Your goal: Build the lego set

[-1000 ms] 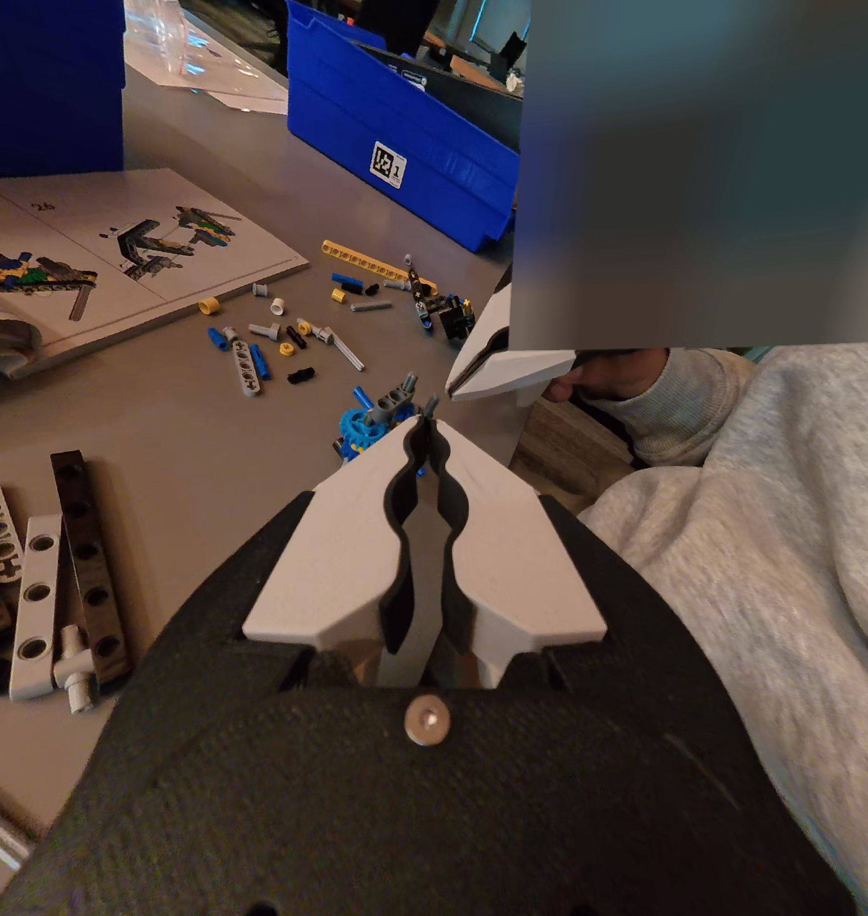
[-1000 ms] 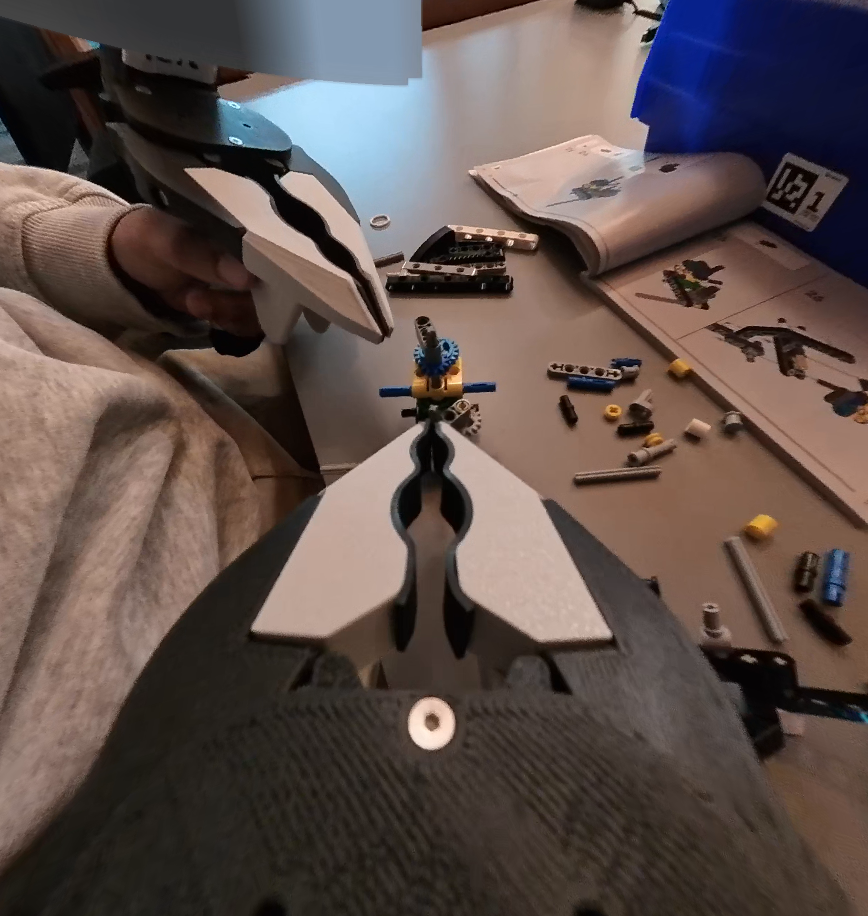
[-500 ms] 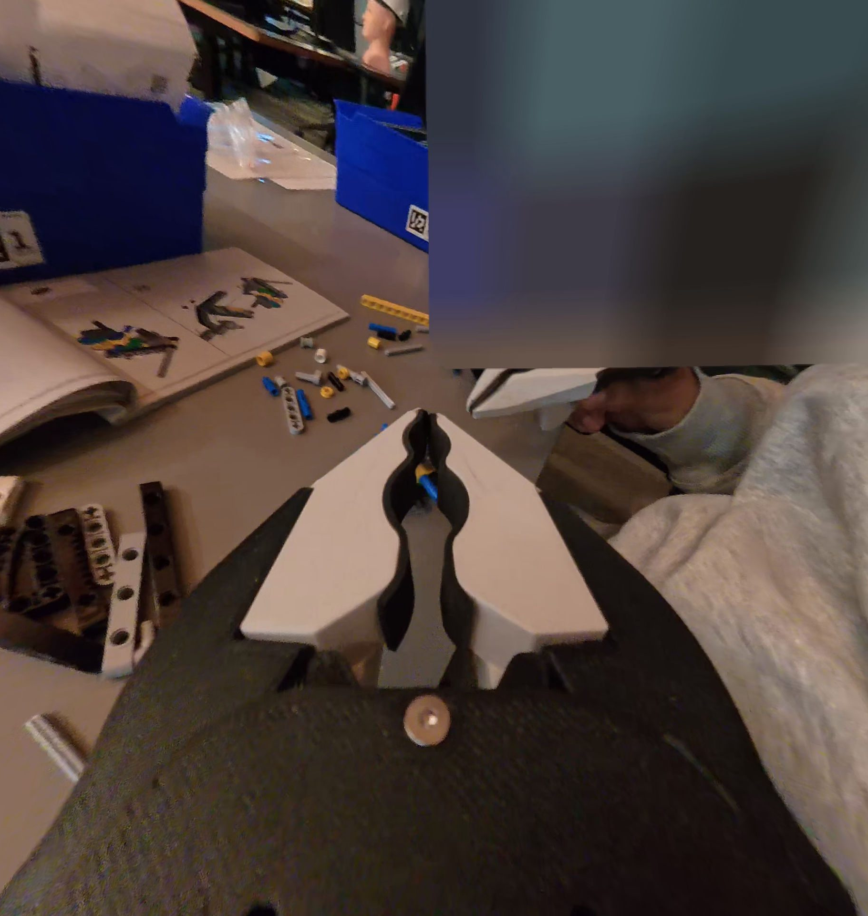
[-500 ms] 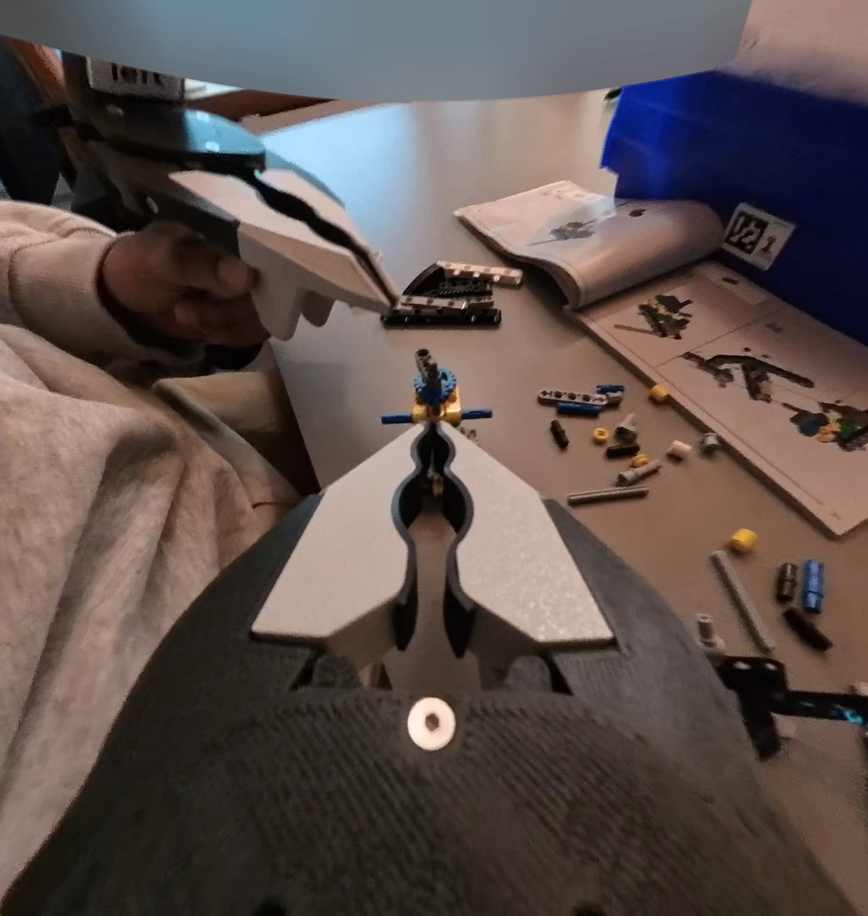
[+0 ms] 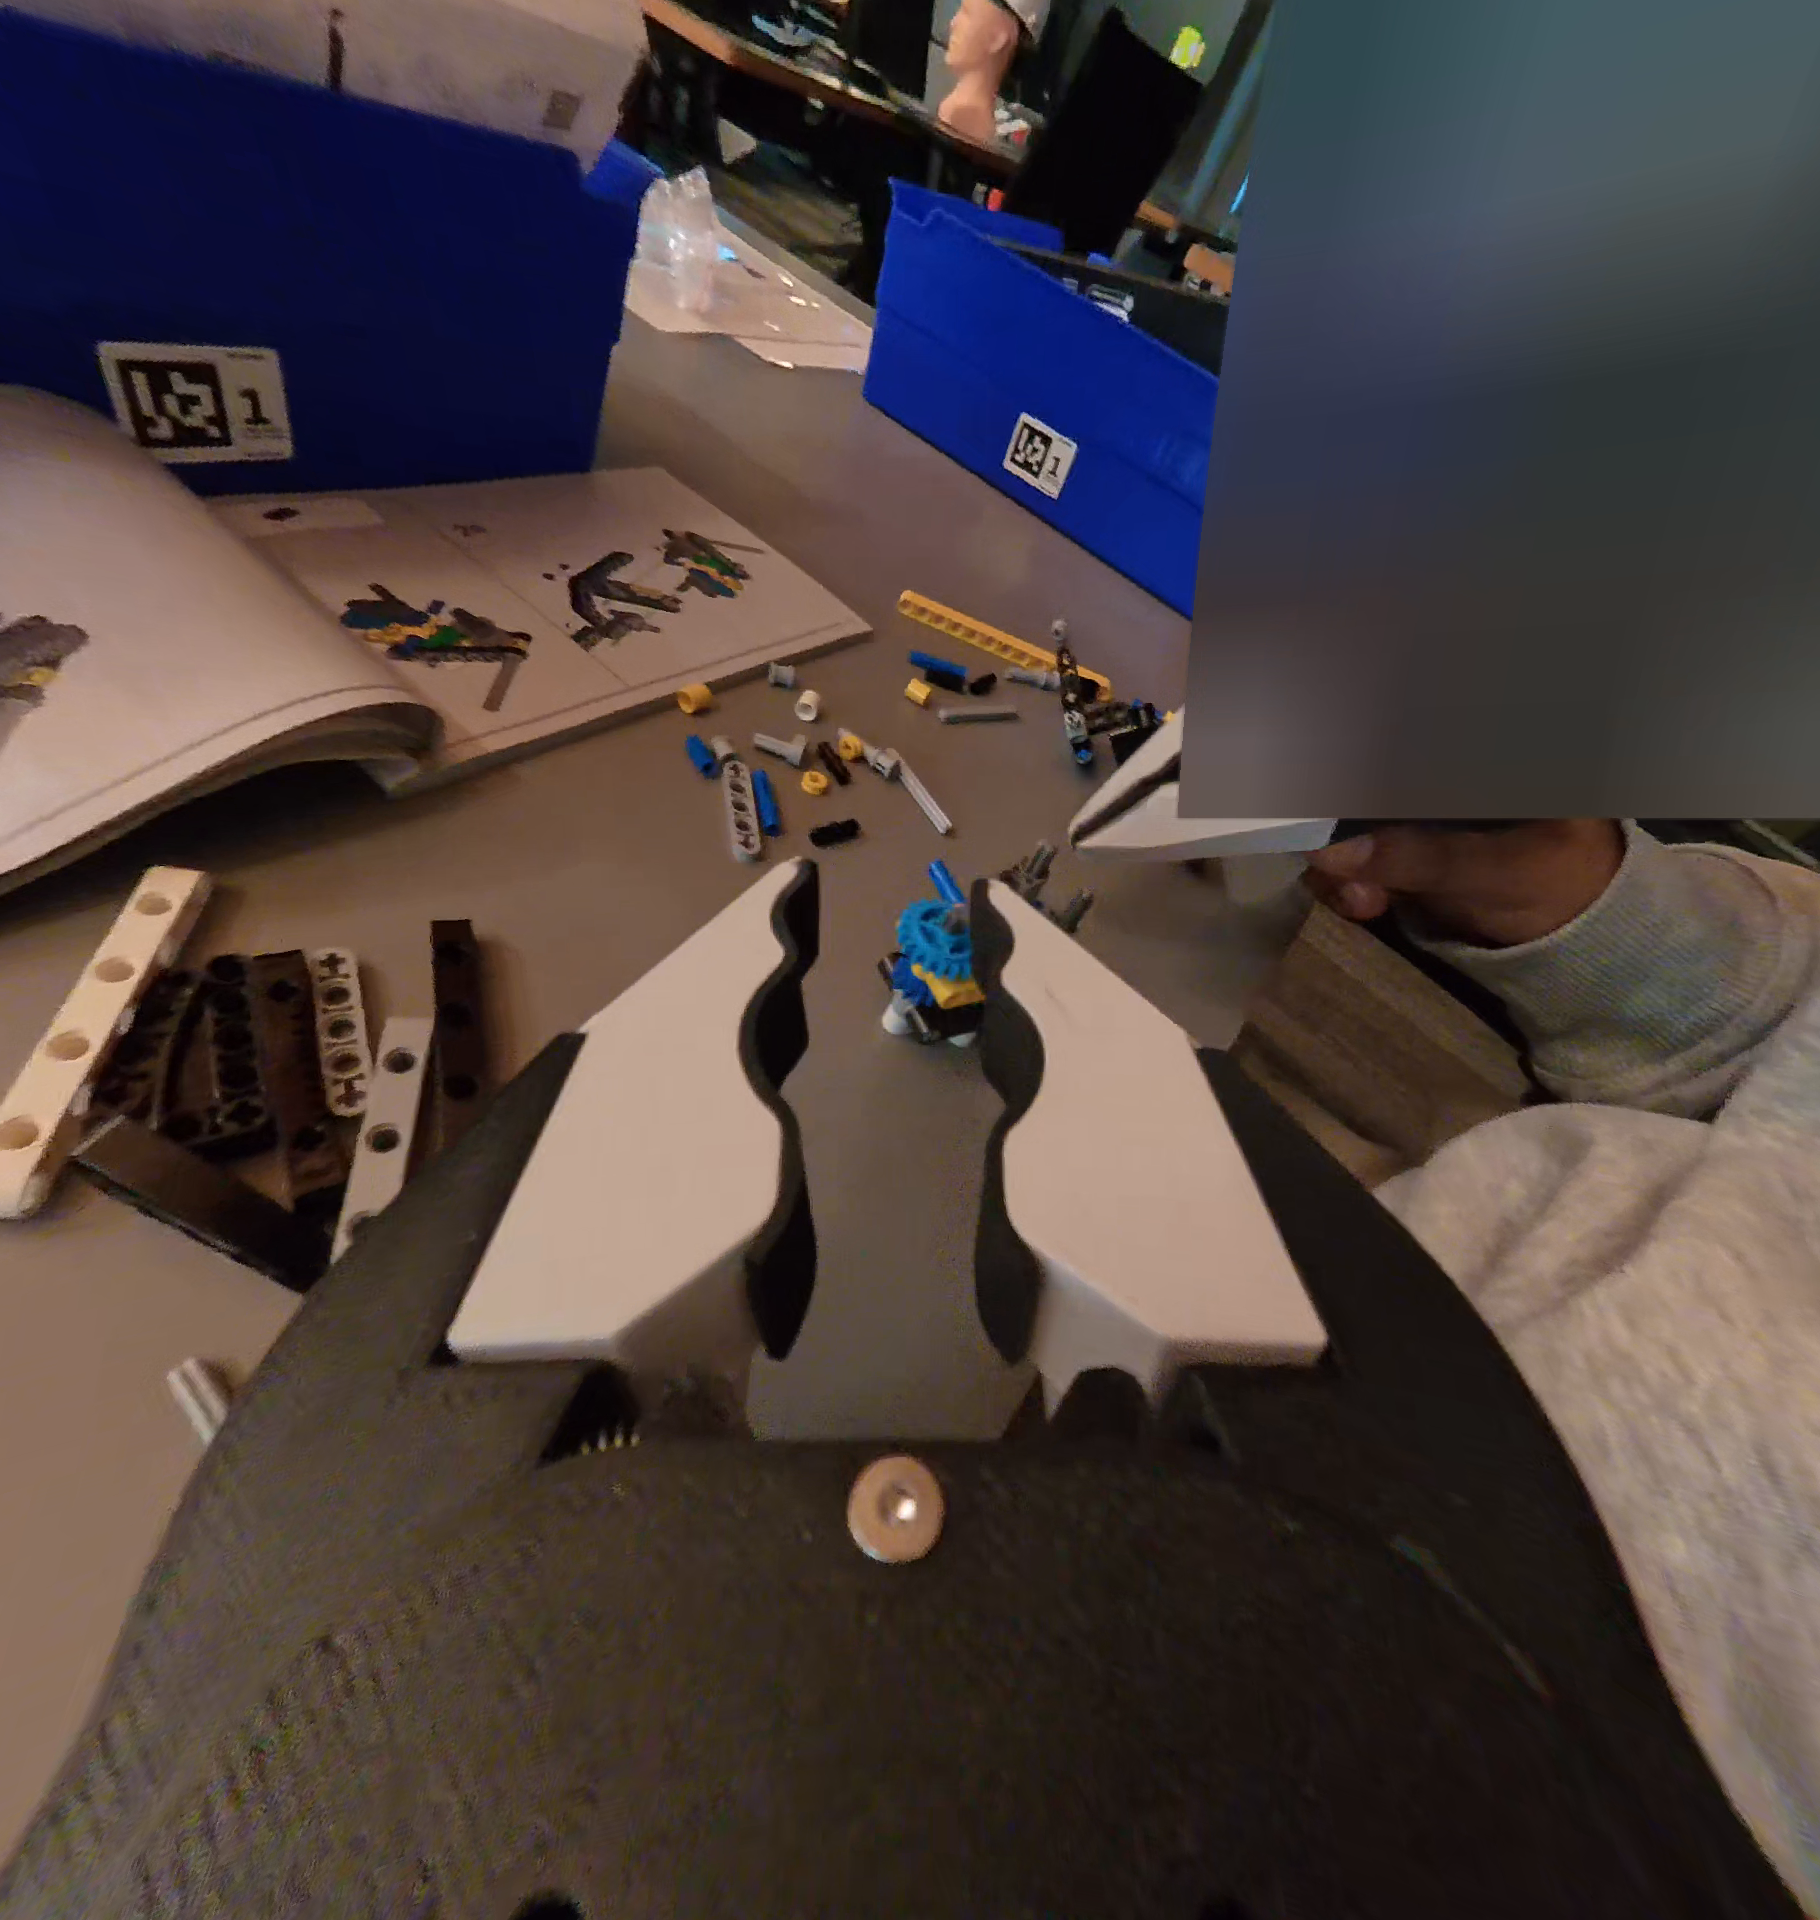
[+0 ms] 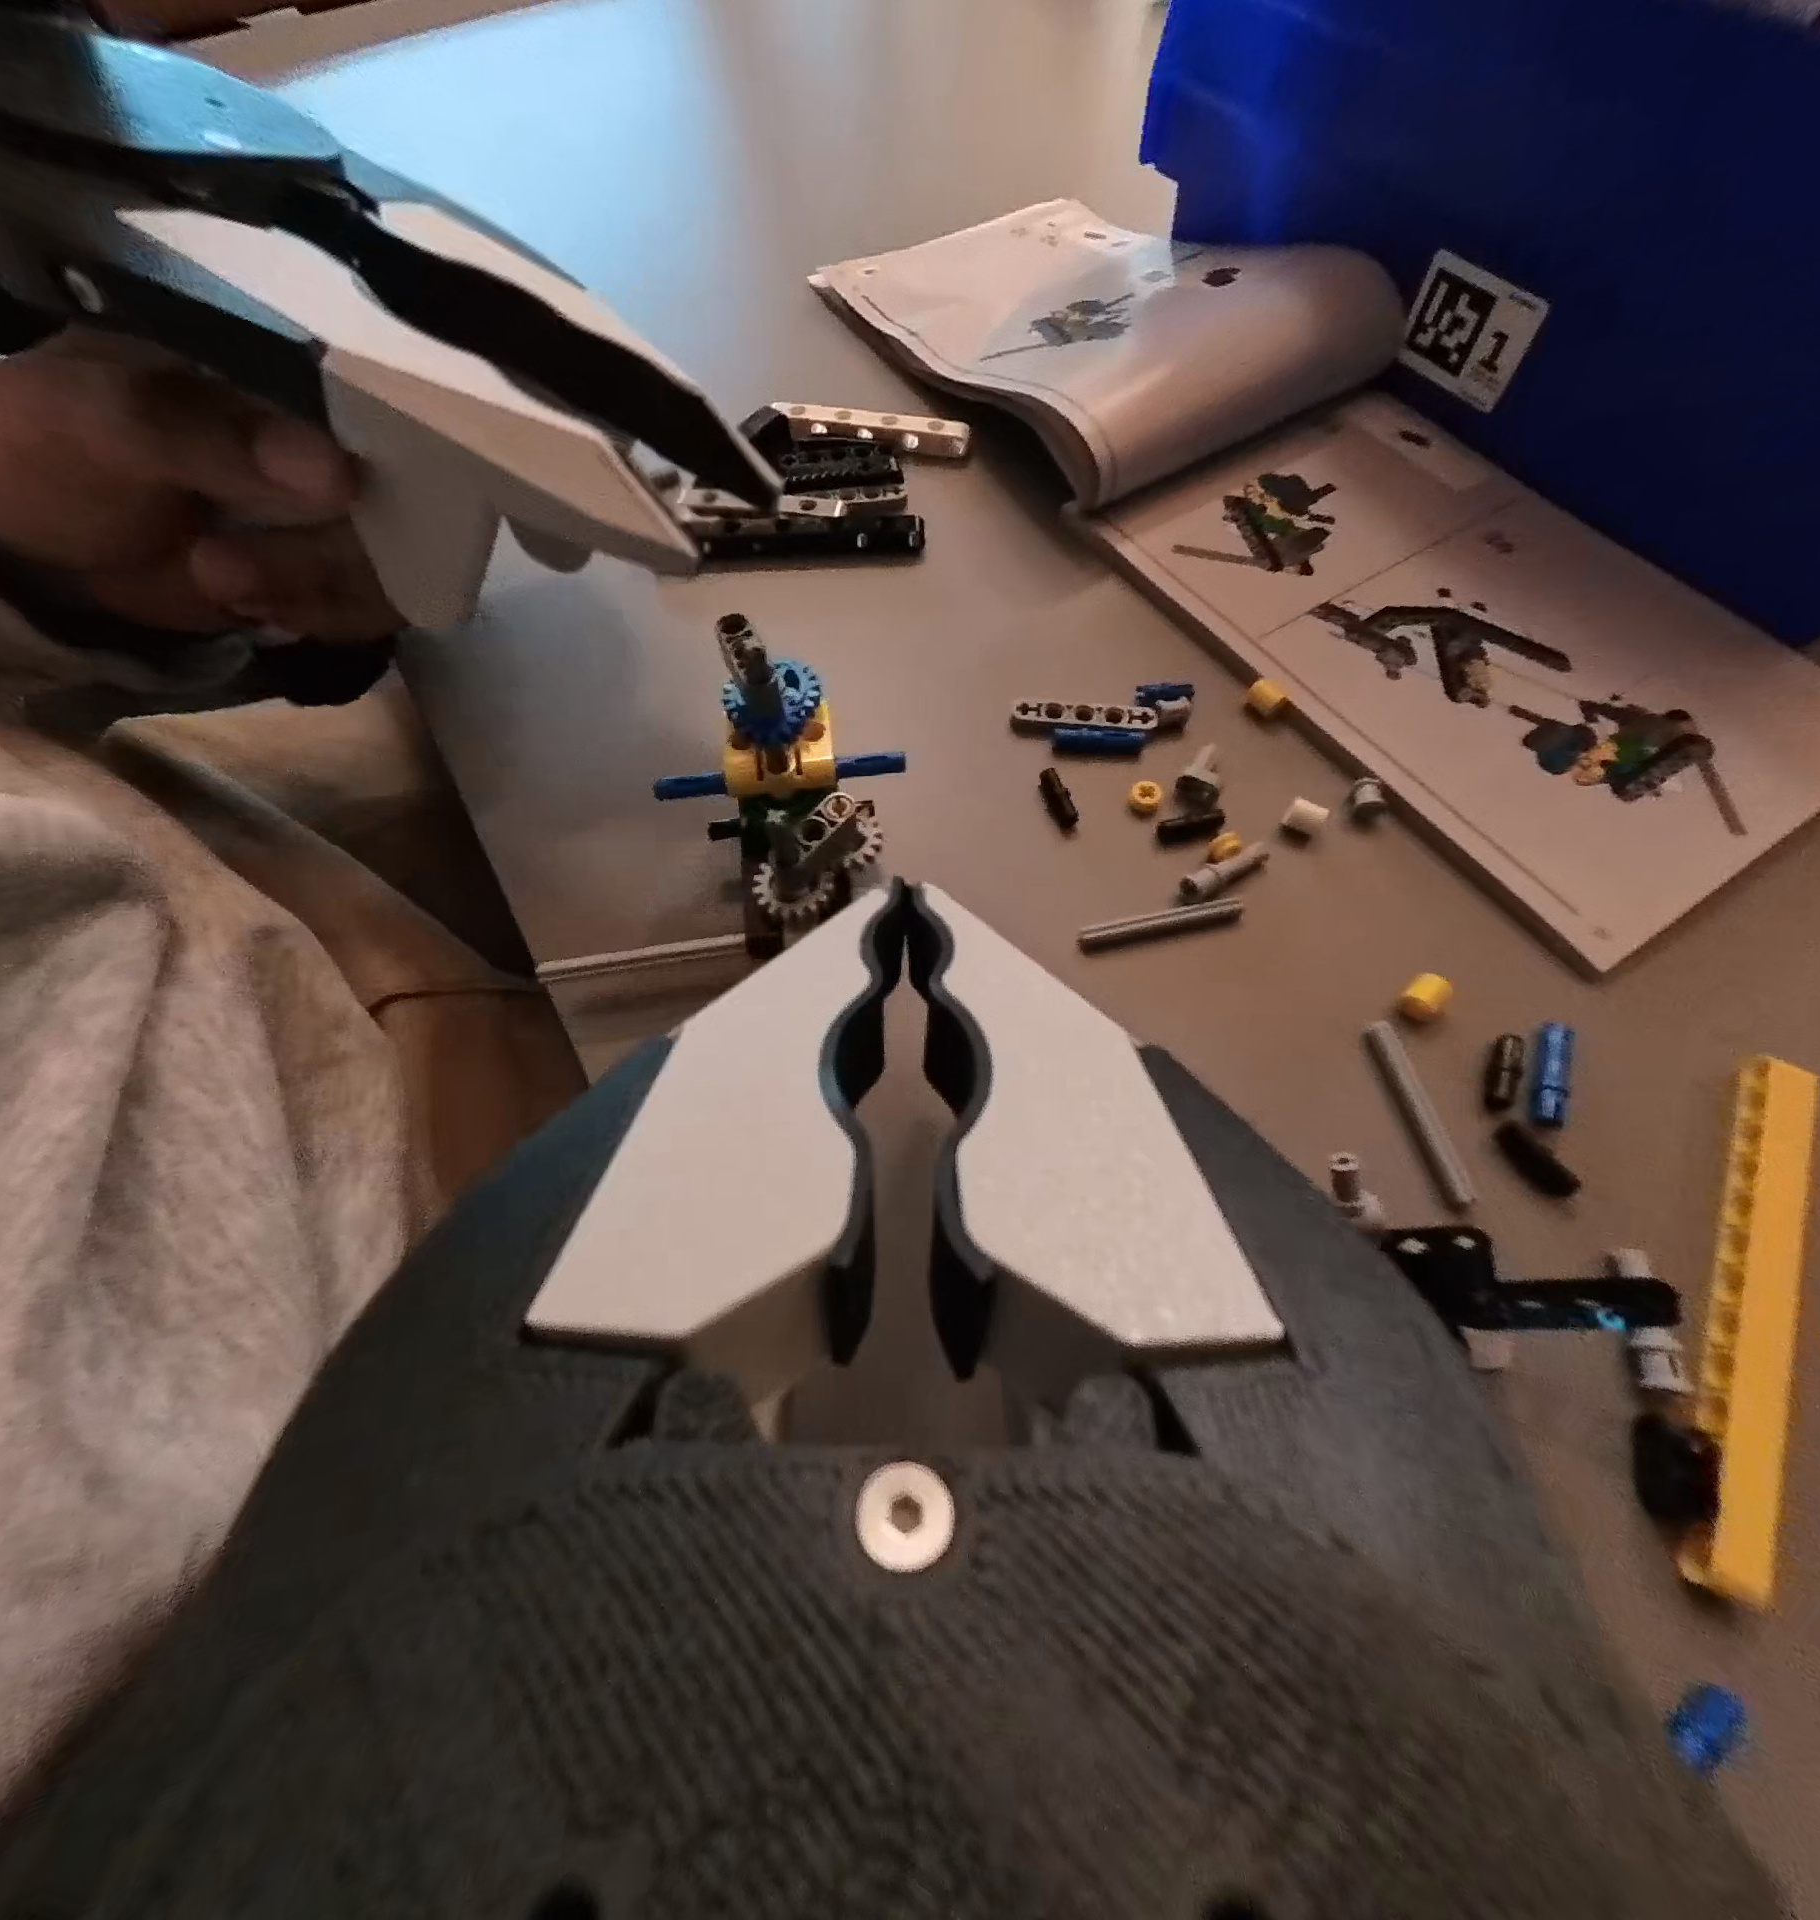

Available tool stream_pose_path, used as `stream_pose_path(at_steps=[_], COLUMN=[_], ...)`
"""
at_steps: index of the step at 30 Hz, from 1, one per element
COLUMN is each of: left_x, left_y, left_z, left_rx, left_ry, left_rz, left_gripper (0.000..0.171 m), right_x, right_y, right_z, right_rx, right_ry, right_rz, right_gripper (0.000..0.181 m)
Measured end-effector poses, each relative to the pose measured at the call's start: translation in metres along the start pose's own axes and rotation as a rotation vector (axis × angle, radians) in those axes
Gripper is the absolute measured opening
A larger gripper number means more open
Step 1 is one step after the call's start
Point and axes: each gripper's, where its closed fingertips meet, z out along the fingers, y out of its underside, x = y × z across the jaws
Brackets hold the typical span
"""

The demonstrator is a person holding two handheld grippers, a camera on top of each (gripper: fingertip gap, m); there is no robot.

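A small Lego assembly (image 6: 778, 764) with a blue gear, yellow block and grey gears stands on the grey table (image 6: 615, 208) near its front edge. It also shows in the left wrist view (image 5: 932, 961), seen through the gap of my left gripper (image 5: 893, 883). The left gripper is open and empty. In the right wrist view it (image 6: 724, 509) hovers above and to the left of the assembly. My right gripper (image 6: 904, 891) is shut, with its tip just right of the assembly's base. I cannot tell if it touches. Its tip shows in the left wrist view (image 5: 1082, 834).
An open instruction booklet (image 5: 262, 665) lies by blue bins (image 5: 366, 260). A pile of black and white beams (image 5: 231, 1049) sits left. Small loose pieces (image 6: 1176, 790) and a long yellow beam (image 6: 1758, 1299) lie right of the assembly. A person's grey sleeve (image 6: 106, 1039) is by the table edge. One gripper's finger ends stand about 8 cm off the other's. My right gripper's tips are some 15 cm from the long yellow beam (image 6: 1758, 1299). The left camera catches it too, in the left wrist view (image 5: 1009, 642).
My left gripper has opened; it was shut in both earlier frames, and it has swung over the assembly. My right gripper stays shut and has drawn back, so more of the assembly shows.
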Motion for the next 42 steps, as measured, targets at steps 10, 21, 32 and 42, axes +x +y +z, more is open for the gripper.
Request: stream_pose_path(at_steps=[10, 21, 32, 42], left_x=[0.011, 0.009, 0.02, 0.02], left_y=[0.011, 0.01, 0.021, 0.016], left_z=[0.008, 0.009, 0.011, 0.007], left_rx=[-0.044, -0.045, -0.125, -0.096], left_ry=[0.037, 0.059, 0.149, 0.205], left_rz=[0.025, -0.042, -0.132, -0.232], left_gripper=[0.042, 0.038, 0.04, 0.046], right_x=[-0.003, -0.016, -0.029, -0.027], right_y=[-0.005, -0.035, -0.034, -0.029], right_z=[-0.005, -0.013, 0.027, 0.037], right_rx=[0.044, 0.185, -0.032, -0.203], right_ry=[-0.009, -0.022, -0.031, -0.041], right_rz=[-0.064, -0.119, -0.166, -0.197], right_gripper=[0.0, 0.004, 0.022, 0.012])
